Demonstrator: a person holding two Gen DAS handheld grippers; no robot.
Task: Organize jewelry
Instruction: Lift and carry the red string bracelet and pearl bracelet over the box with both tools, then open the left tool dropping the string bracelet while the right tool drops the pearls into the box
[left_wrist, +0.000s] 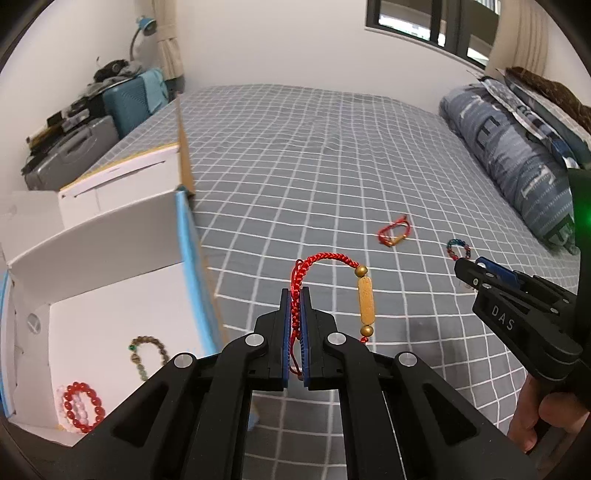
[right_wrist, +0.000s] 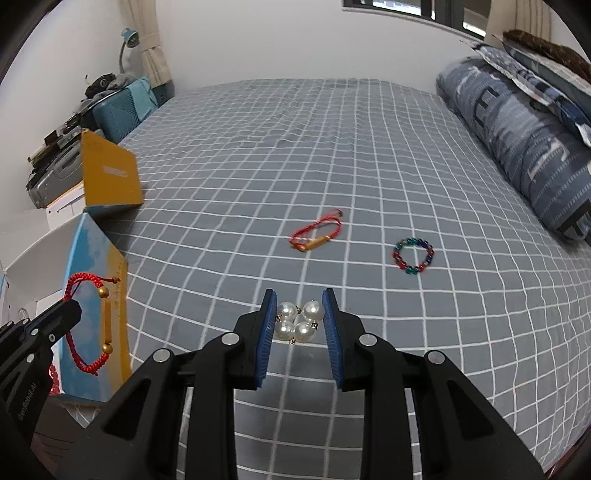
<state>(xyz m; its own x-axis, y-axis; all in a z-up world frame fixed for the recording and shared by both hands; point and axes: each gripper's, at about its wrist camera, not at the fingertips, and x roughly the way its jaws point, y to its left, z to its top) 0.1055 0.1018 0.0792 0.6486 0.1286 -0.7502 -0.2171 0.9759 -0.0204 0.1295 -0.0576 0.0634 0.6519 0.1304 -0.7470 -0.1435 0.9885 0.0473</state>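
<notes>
At the far left, the white box (left_wrist: 110, 302) sits open on the bed (left_wrist: 314, 155) and already holds a red bead bracelet (left_wrist: 83, 406) and a brownish one (left_wrist: 147, 356). The left tongs (left_wrist: 295, 295) are pressed together on the red cord bracelet (left_wrist: 325, 258), pinching its braid so the gold bar hangs off to one side, above the bed just beside the box. The cord looks light and limp, so it will likely swing and drape; the braid seems a safer hold than the smooth bar. Further right, the right tongs (right_wrist: 298, 295) stand spread around a pearl cluster (right_wrist: 298, 322) lying on the bed, not yet closed on it. The pearls look hard, round and slippery, so I would squeeze across the middle of the cluster. Beyond lie a second red cord bracelet (right_wrist: 317, 230) and a coloured bead ring (right_wrist: 413, 255). The right tool reads "DAS"; the left reads what looks like "GenRobot.AI".
</notes>
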